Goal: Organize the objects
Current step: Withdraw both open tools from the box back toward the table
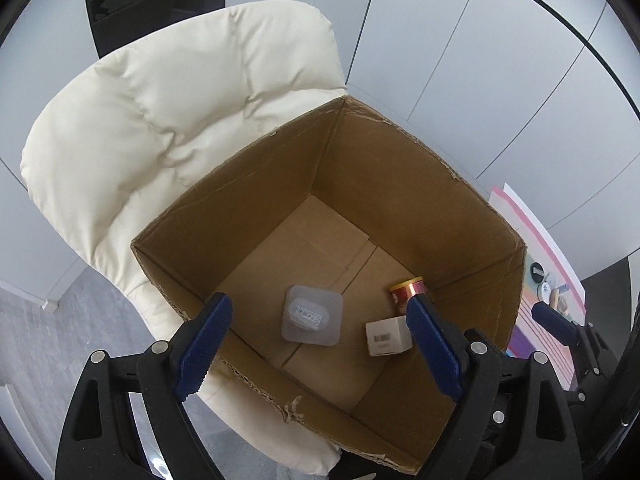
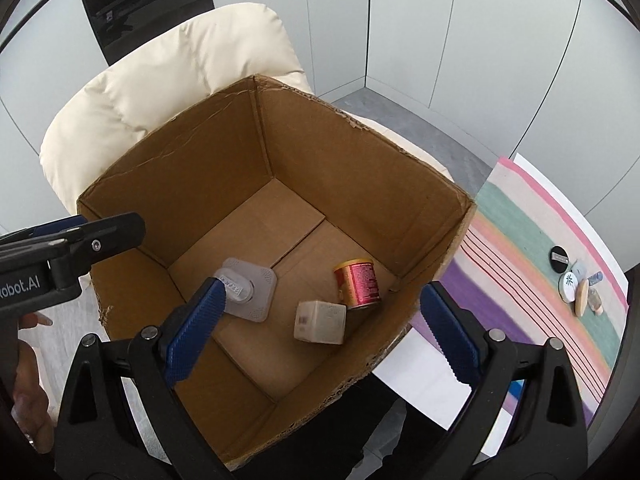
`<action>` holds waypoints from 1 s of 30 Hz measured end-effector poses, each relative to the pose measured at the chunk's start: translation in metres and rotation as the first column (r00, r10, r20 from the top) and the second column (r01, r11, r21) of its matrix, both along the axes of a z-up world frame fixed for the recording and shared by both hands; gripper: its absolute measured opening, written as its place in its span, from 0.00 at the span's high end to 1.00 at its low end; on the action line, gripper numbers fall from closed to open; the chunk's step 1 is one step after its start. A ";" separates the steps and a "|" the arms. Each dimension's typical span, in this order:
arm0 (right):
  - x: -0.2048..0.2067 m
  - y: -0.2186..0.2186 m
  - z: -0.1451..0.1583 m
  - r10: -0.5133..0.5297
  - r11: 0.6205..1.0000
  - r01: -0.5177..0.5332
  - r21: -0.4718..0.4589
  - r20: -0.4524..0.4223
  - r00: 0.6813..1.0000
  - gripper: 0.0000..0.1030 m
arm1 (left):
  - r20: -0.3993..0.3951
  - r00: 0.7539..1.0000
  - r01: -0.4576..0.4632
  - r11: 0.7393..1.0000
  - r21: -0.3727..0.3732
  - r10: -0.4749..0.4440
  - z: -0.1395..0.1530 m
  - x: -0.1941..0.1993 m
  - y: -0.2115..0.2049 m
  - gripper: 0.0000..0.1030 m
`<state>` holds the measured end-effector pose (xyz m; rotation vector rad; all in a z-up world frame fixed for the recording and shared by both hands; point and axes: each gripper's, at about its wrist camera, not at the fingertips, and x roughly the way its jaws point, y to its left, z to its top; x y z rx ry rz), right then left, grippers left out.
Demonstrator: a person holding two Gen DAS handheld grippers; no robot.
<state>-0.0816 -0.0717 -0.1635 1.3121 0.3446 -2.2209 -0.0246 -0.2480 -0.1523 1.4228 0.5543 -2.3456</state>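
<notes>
Contents of open cardboard box (image 2: 360, 148), corrugated brown, edges frayed and torn, bottom flaps meeting in a seam: one clear plastic blister pack (image 1: 313, 316), rounded-square with a raised oblong centre, lying flat near the middle of the floor; one small white carton (image 1: 388, 336), cube-shaped, barcode on a face, just beside it; one short can (image 2: 357, 283), red label with gold rim, on its side and touching or nearly touching the carton. Box stands on a cream quilted cushion chair (image 1: 160, 128), soft and puffed. Left tool (image 1: 320, 344): black frame, blue ribbed pads, jaws wide apart, nothing between them, poised above the box. Right tool (image 2: 324, 340): same build, jaws wide apart, empty, over the box's near edge. Beside the box, a desk with striped pastel cloth (image 2: 520, 248) carries a cluster of small round items (image 2: 576, 280), well apart from the box.
</notes>
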 end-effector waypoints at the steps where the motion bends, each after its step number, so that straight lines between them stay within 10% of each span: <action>1: 0.000 0.000 0.001 0.000 1.000 0.000 -0.003 0.001 1.000 0.04 | -0.002 1.000 0.001 1.000 -0.002 -0.001 0.001 0.001 0.000 0.13; 30: 0.086 0.074 0.034 -0.055 0.998 0.055 0.039 0.009 0.998 0.04 | 0.034 0.999 0.023 0.997 -0.073 -0.020 0.015 0.119 0.033 0.13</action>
